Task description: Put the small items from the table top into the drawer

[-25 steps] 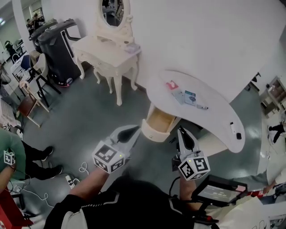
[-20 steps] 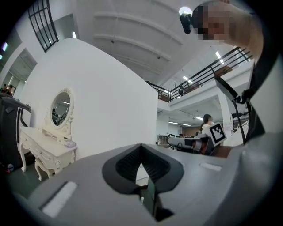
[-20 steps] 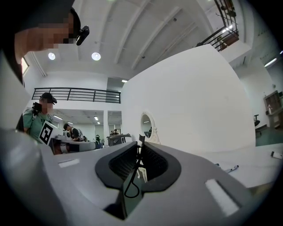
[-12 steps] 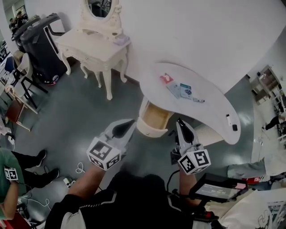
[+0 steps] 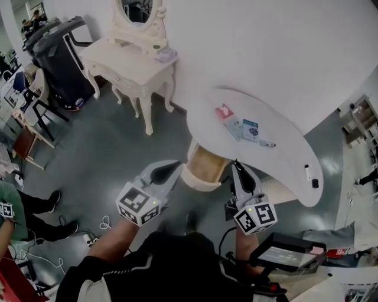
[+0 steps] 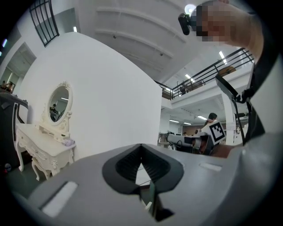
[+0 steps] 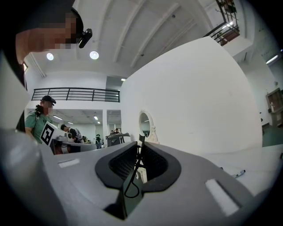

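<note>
1. Six small items lie on the curved white table (image 5: 280, 162). They are one red packet (image 5: 225, 112), one grey card (image 5: 236, 127), one blue card (image 5: 251, 130), one pen (image 5: 267, 143), one white piece (image 5: 306, 172) and one black piece (image 5: 315, 183).
2. The red packet sits near the table's far edge, towards its left end. The two cards lie side by side just right of it, and the pen lies just beyond the blue card.
3. The white piece and the black piece lie close together at the table's right end, well apart from the other four.
4. One drawer (image 5: 205, 168) stands pulled open under the table's near edge at its left end, with its wooden inside showing.
5. The left gripper (image 5: 173, 167) is held level in front of the drawer, left of it. Its jaws are together at the tips and clamp none of the items.
6. The right gripper (image 5: 238, 168) is held level by the table's near edge, just right of the drawer. Its jaws are likewise together and hold no item.
7. One cream dressing table (image 5: 127, 62) with one oval mirror (image 5: 140, 10) stands against the wall to the left.
</note>
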